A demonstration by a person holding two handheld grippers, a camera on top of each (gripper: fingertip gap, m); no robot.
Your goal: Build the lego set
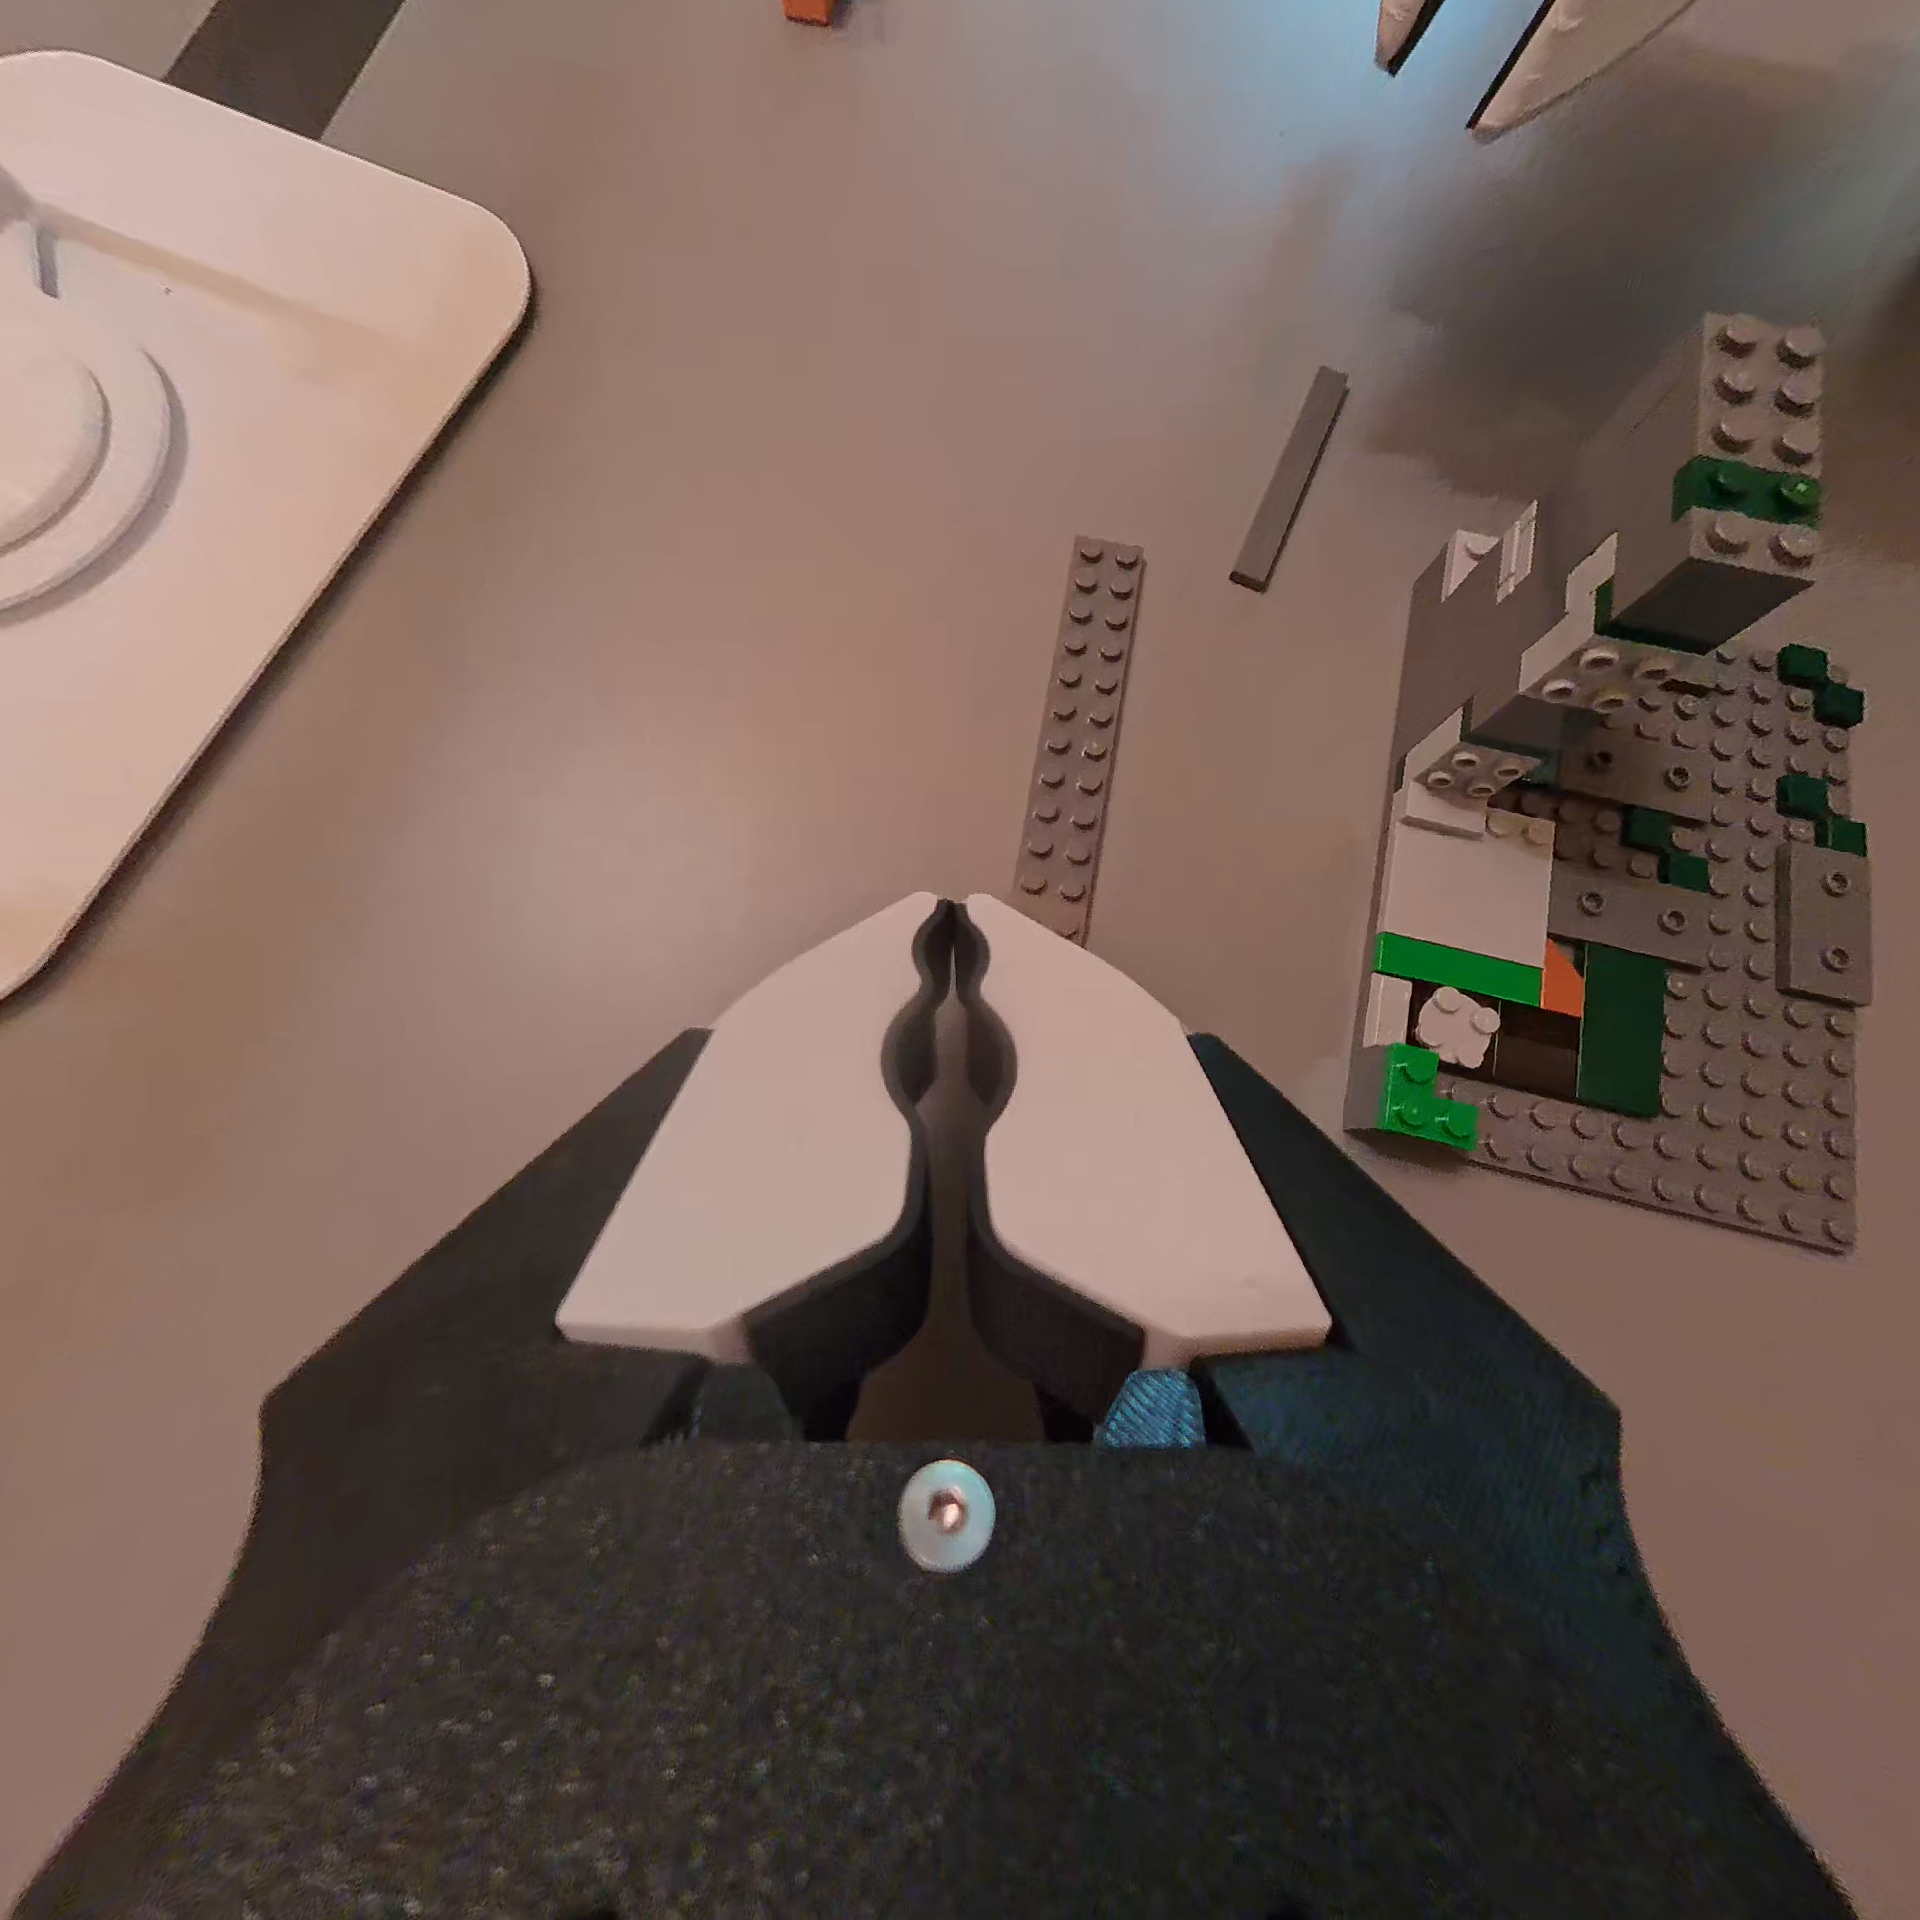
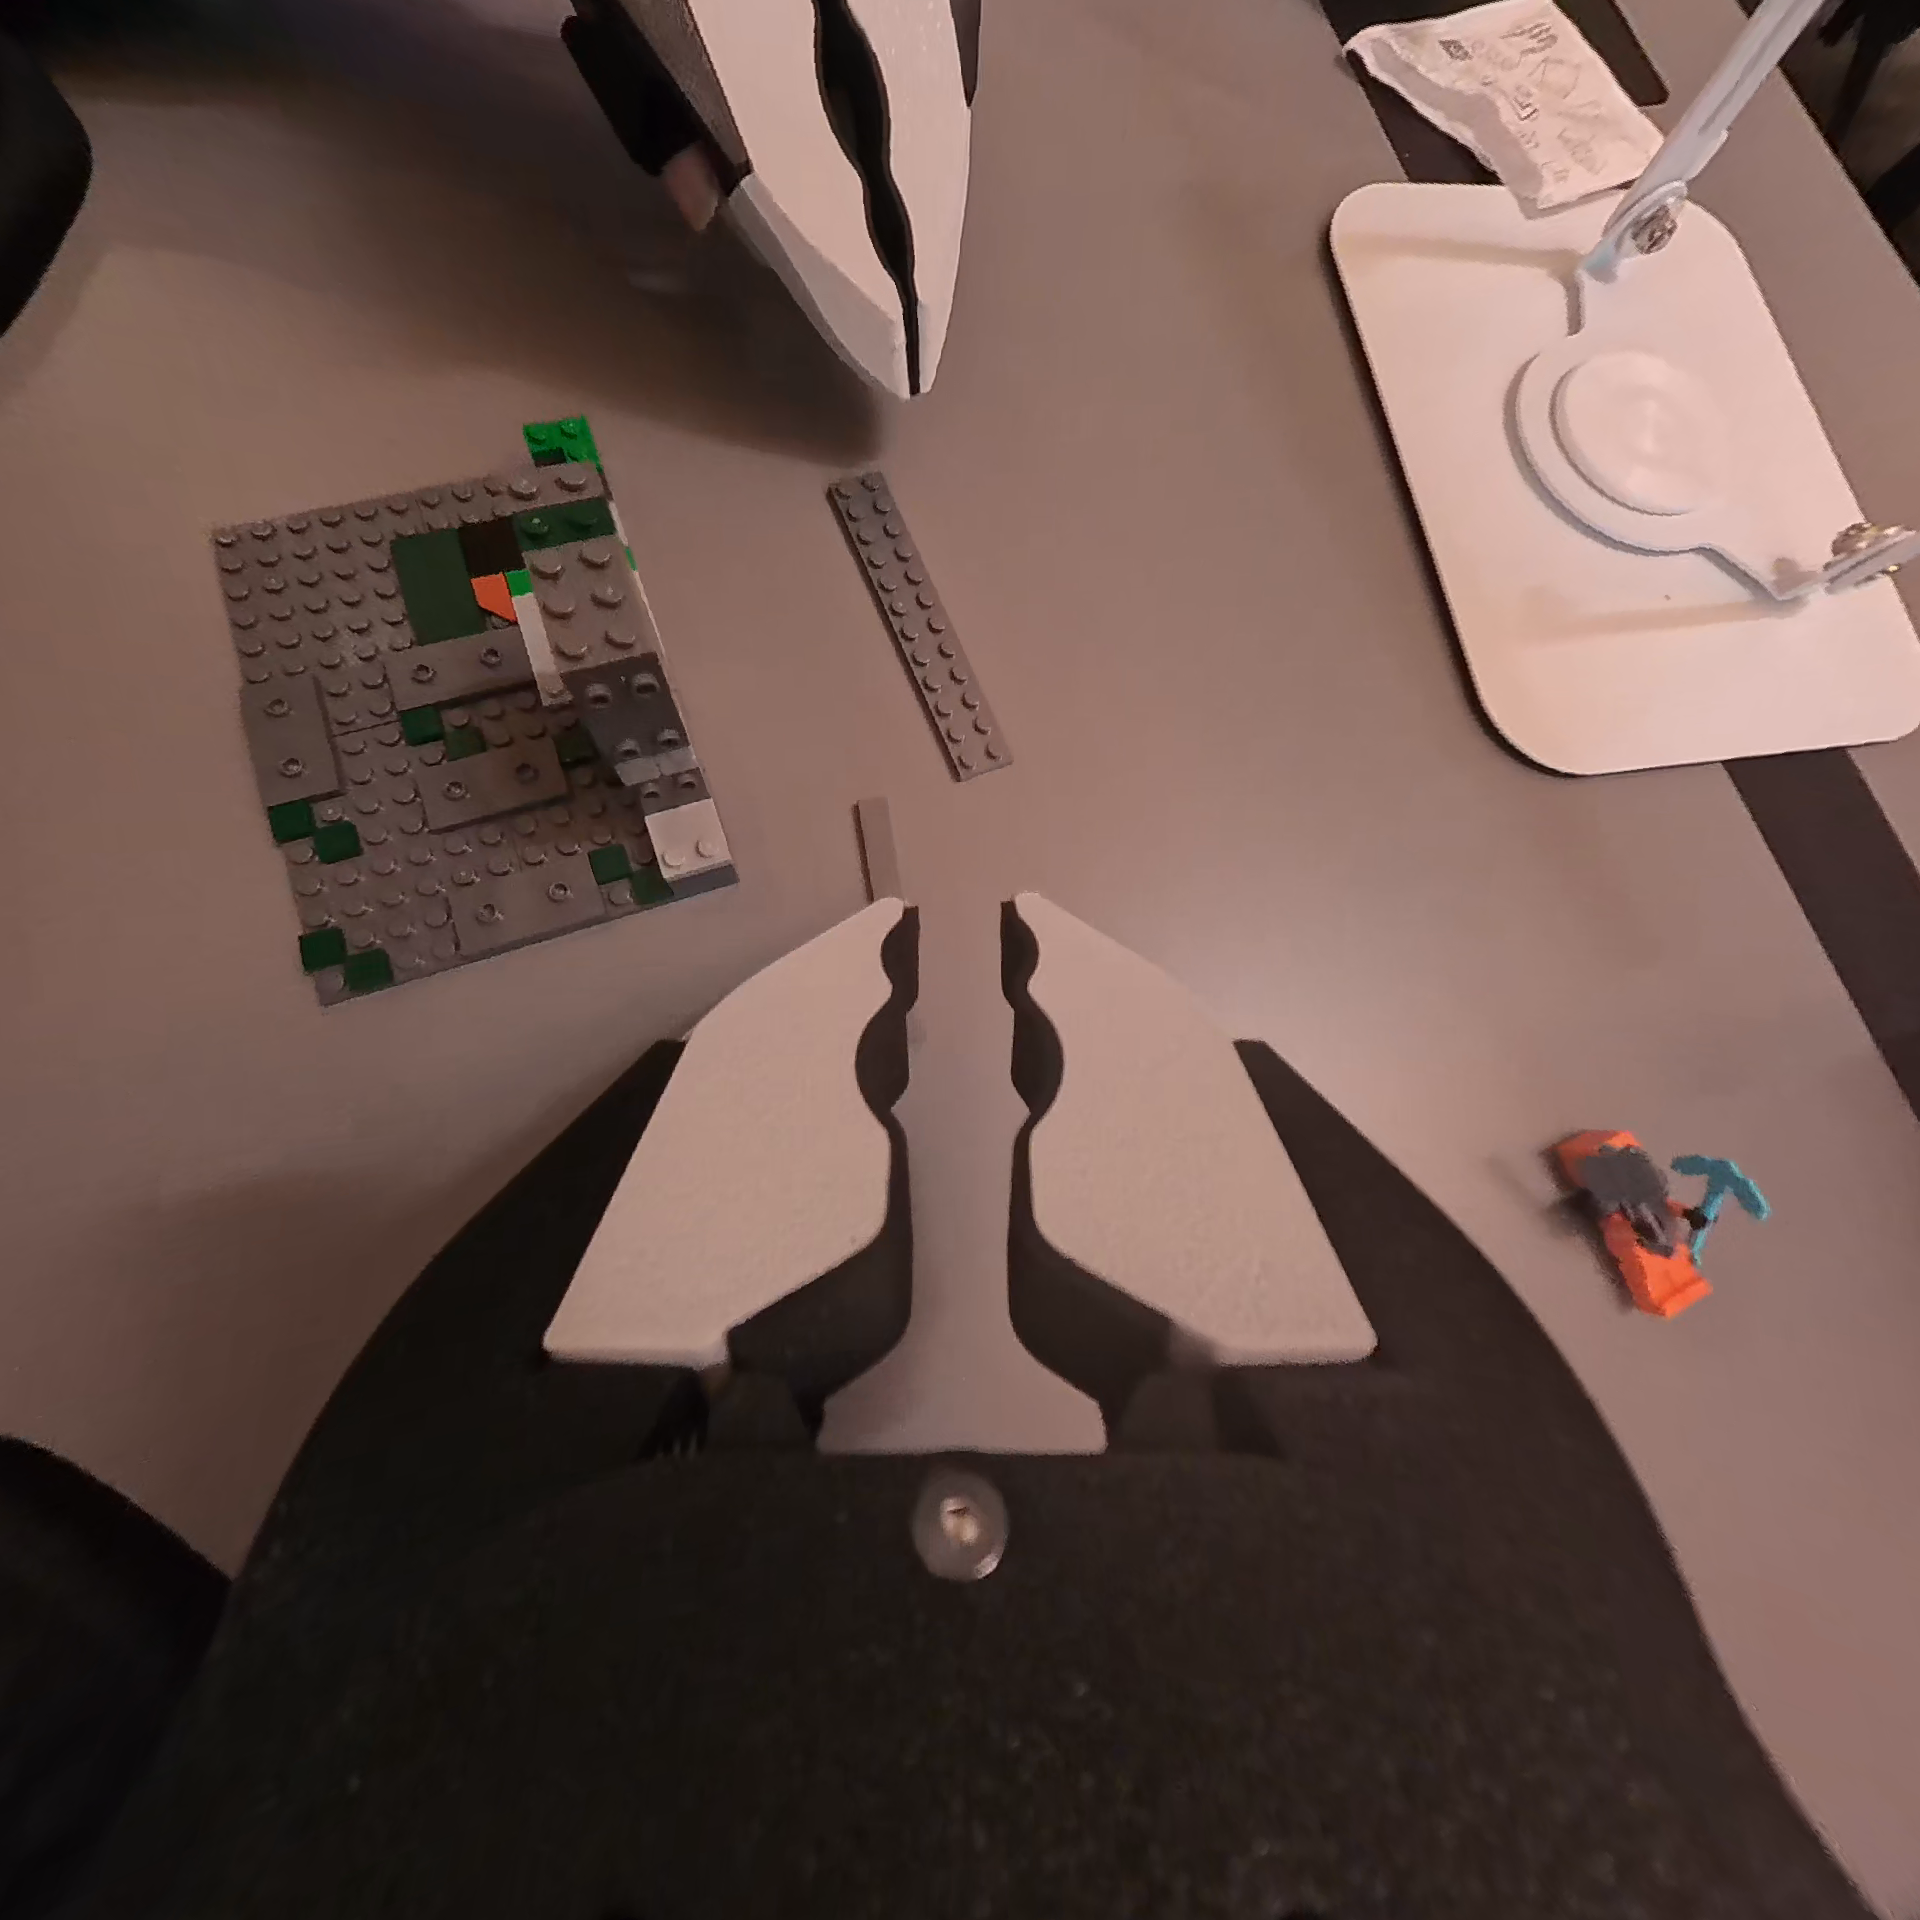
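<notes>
A partly built lego model on a grey studded baseplate [image 1: 1756, 1122] lies on the table, with grey, green, white and orange bricks on it; it also shows in the right wrist view [image 2: 312, 831]. A long grey studded plate [image 1: 1086, 727] [image 2: 920, 623] and a smooth grey strip [image 1: 1288, 478] [image 2: 878, 847] lie loose beside it. My left gripper [image 1: 956, 904] is shut and empty, its tips just short of the long plate's near end; it also shows in the right wrist view [image 2: 914, 384]. My right gripper [image 2: 961, 904] is open and empty, next to the smooth strip's end.
A white stand base [image 1: 208, 468] [image 2: 1662, 520] with a round disc and a thin arm sits on the table. A small orange, grey and teal lego piece [image 2: 1642, 1226] lies right of my right gripper. A crumpled paper [image 2: 1507, 94] lies at the far right.
</notes>
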